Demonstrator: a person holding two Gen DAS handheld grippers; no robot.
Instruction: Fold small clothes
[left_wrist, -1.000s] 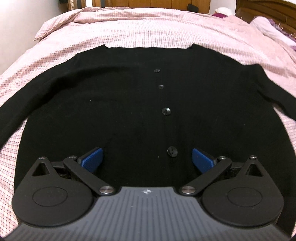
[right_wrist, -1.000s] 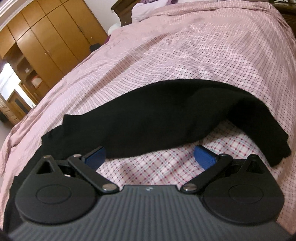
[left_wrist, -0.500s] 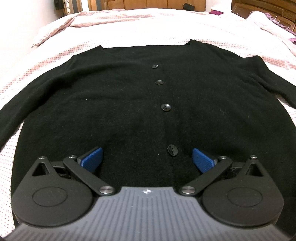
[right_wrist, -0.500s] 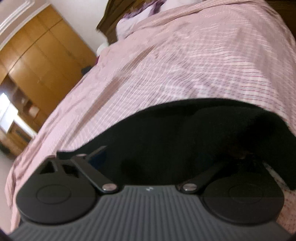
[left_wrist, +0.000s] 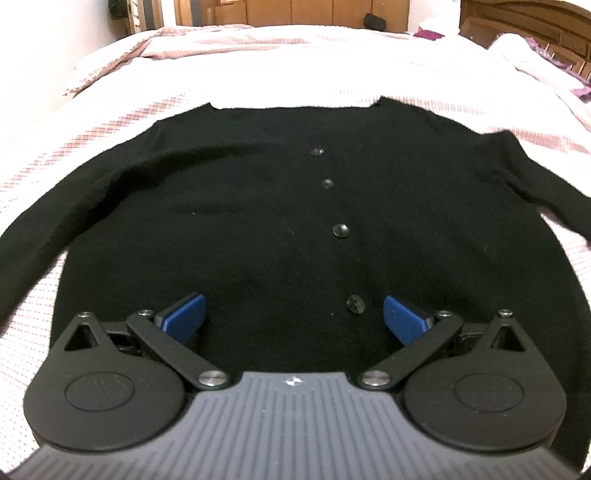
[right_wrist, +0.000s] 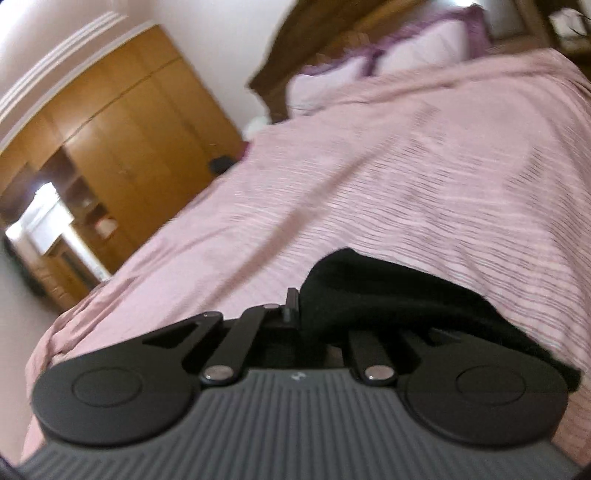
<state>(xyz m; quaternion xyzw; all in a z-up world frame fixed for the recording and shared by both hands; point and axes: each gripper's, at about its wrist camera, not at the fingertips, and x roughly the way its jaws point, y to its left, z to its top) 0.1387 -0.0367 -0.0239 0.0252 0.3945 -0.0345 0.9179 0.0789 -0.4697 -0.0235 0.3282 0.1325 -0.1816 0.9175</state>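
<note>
A black buttoned cardigan (left_wrist: 258, 206) lies flat, front up, on the pink checked bedspread (left_wrist: 295, 66), sleeves spread to both sides. My left gripper (left_wrist: 294, 317) hovers over its lower hem, open, blue pads wide apart with nothing between them. In the right wrist view my right gripper (right_wrist: 306, 314) is shut on the cardigan's black sleeve (right_wrist: 388, 299), which bunches up over the closed fingers and lifts off the bedspread (right_wrist: 406, 166). The right pads are hidden by the fabric.
A wooden headboard (right_wrist: 325, 44) and pale pillows (right_wrist: 417, 48) lie beyond the bedspread. A wooden wardrobe (right_wrist: 122, 147) stands along the wall at left. A small dark bag (left_wrist: 375, 21) sits past the bed's far edge.
My right gripper went from open over the sleeve to shut on it, then rose and tilted up with the sleeve. The left gripper stayed open above the hem.
</note>
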